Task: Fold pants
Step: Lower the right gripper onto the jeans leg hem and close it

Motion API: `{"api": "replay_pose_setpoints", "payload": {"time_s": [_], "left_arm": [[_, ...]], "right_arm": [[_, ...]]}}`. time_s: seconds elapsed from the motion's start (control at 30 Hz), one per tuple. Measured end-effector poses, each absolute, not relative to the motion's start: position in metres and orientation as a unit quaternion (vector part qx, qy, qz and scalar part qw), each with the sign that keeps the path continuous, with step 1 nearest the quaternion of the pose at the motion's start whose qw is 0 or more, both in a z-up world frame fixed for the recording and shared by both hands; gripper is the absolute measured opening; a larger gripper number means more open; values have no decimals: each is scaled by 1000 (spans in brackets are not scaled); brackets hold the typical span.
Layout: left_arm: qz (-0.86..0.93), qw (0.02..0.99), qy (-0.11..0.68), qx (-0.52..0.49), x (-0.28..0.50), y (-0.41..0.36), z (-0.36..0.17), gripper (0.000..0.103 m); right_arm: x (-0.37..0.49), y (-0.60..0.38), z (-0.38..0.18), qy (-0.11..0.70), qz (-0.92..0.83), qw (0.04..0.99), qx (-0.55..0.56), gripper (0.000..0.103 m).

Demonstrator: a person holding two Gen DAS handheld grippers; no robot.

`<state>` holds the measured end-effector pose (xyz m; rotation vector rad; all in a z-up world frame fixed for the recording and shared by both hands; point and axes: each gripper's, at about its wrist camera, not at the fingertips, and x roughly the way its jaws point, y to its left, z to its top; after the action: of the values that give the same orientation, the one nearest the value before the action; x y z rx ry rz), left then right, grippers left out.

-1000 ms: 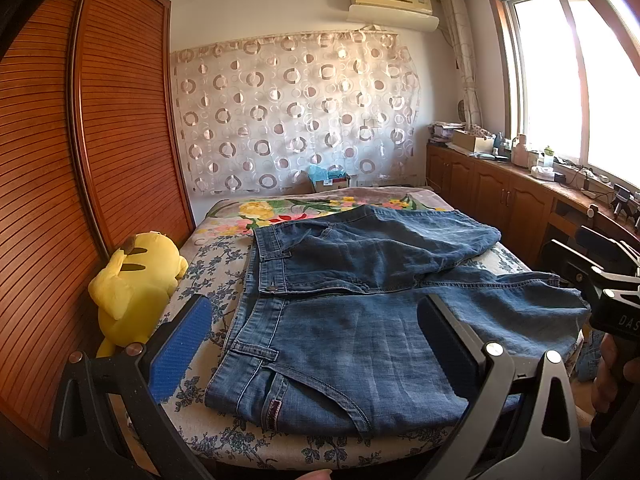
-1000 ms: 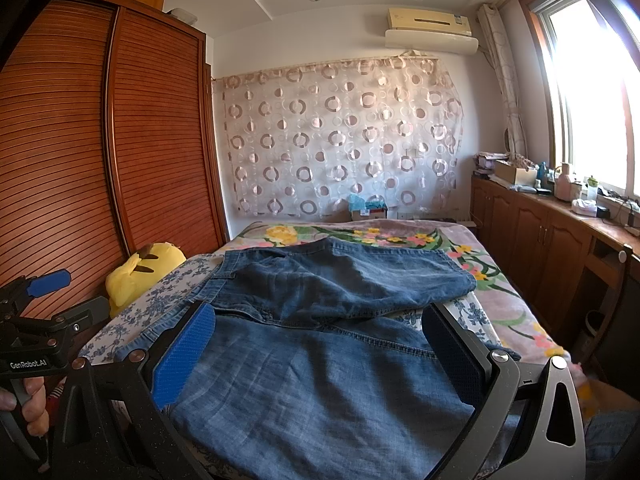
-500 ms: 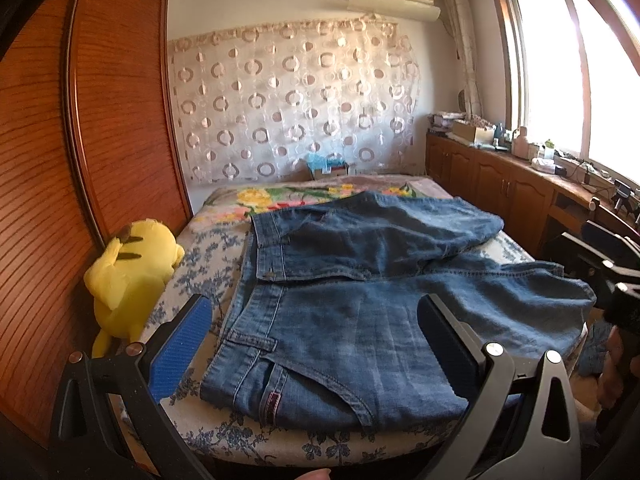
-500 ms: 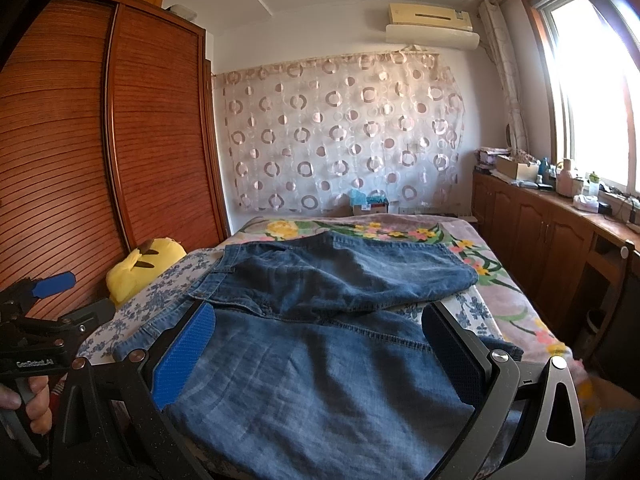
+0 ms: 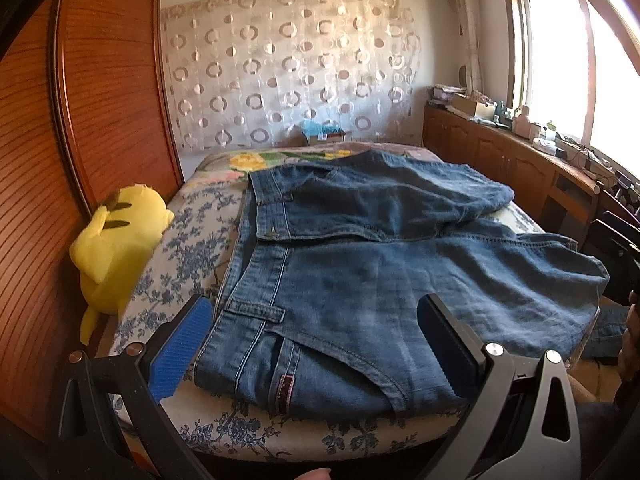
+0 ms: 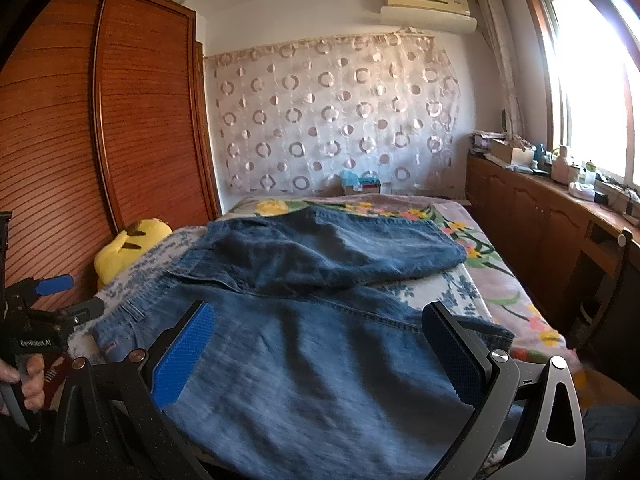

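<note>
Here, blue jeans (image 5: 360, 280) are lying spread across the bed's (image 5: 192, 236) near edge, while the left gripper (image 5: 316, 344) and right gripper (image 6: 320, 352) are hovering above them, fingers apart, gripping nothing.

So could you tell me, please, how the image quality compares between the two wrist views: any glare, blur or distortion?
Left wrist view: the window is blown out at right, straight wardrobe lines bow from the fisheye, and the jeans look fairly sharp. Right wrist view: stronger glare from the window, and the near denim is smeared by blur.
</note>
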<state>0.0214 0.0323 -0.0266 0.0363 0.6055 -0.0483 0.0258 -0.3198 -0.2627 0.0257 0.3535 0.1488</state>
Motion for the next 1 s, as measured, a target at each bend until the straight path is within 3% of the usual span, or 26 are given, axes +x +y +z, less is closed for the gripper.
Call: {"api": "replay_pose_setpoints", "payload": {"time_s": [0.7, 1.0], "left_arm": [[-23, 935, 353, -5, 38, 73, -75, 102], [-16, 926, 377, -14, 42, 95, -95, 96]], "right_arm": [[-6, -365, -267, 286, -21, 958, -1, 89], [-20, -345, -246, 331, -13, 943, 29, 78]]}}
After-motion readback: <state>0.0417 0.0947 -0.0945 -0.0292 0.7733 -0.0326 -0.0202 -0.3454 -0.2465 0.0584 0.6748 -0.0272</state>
